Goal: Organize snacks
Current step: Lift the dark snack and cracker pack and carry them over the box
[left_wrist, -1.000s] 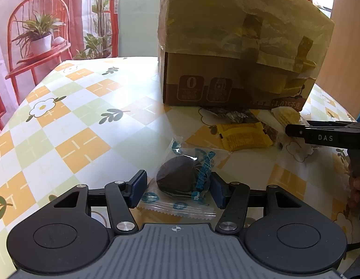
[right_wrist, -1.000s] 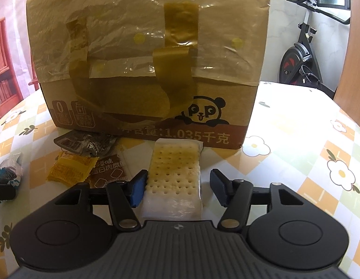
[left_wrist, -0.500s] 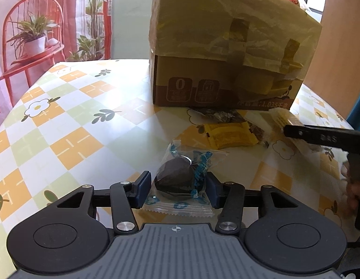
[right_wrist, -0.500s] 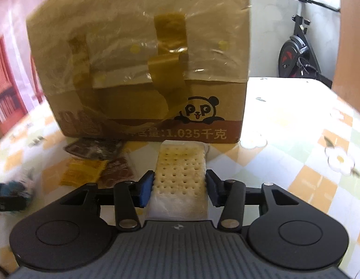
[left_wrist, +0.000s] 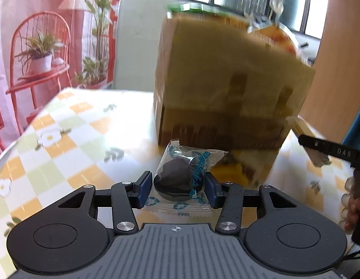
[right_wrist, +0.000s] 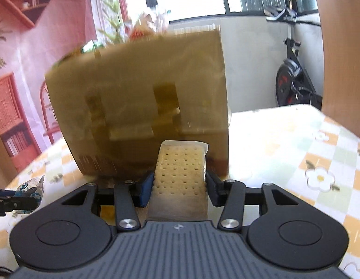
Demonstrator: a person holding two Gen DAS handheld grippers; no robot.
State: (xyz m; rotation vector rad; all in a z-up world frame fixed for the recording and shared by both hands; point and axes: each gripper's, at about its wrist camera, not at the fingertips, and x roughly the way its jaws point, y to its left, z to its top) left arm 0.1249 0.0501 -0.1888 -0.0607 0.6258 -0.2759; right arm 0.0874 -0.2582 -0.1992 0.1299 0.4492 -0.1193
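Observation:
My left gripper (left_wrist: 177, 189) is shut on a dark round snack in a clear wrapper with blue print (left_wrist: 180, 179), held above the table. My right gripper (right_wrist: 178, 186) is shut on a pale dotted cracker pack (right_wrist: 181, 172), also lifted. A tall taped cardboard box (left_wrist: 228, 88) stands just ahead of both; it also shows in the right wrist view (right_wrist: 142, 107). Bright snack packs stick out of its open top (right_wrist: 145, 28). The right gripper with the cracker shows at the right of the left wrist view (left_wrist: 328, 151). The views are motion-blurred.
The table (left_wrist: 63, 139) has a checked cloth with flowers. A yellow packet (left_wrist: 228, 174) lies by the box's base. A red chair with a plant (left_wrist: 40, 53) is behind on the left, an exercise bike (right_wrist: 293, 79) behind on the right.
Both grippers closed on their snacks and lifted them off the table, rising so that the box's top now shows.

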